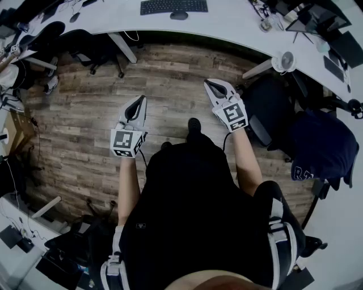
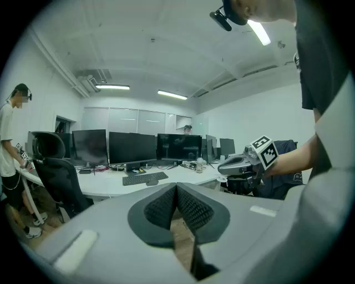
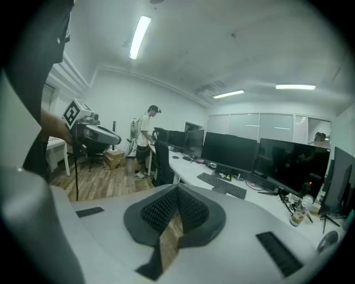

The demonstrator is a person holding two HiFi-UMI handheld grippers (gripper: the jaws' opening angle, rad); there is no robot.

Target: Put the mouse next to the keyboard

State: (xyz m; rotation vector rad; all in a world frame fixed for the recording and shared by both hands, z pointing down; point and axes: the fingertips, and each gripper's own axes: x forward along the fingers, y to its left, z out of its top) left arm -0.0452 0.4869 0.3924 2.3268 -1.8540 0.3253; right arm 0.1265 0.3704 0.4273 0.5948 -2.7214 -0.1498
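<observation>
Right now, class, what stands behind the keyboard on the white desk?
A row of dark monitors stands behind the keyboard. Whatever lies beyond those monitors is covered by them.

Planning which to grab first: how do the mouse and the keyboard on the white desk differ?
The keyboard is long, flat and rectangular; the mouse is a small rounded oval. The keyboard lies farther back on the desk; the mouse sits just in front of its near edge, about midway along. Both are dark and rest on the same white desk.
</observation>
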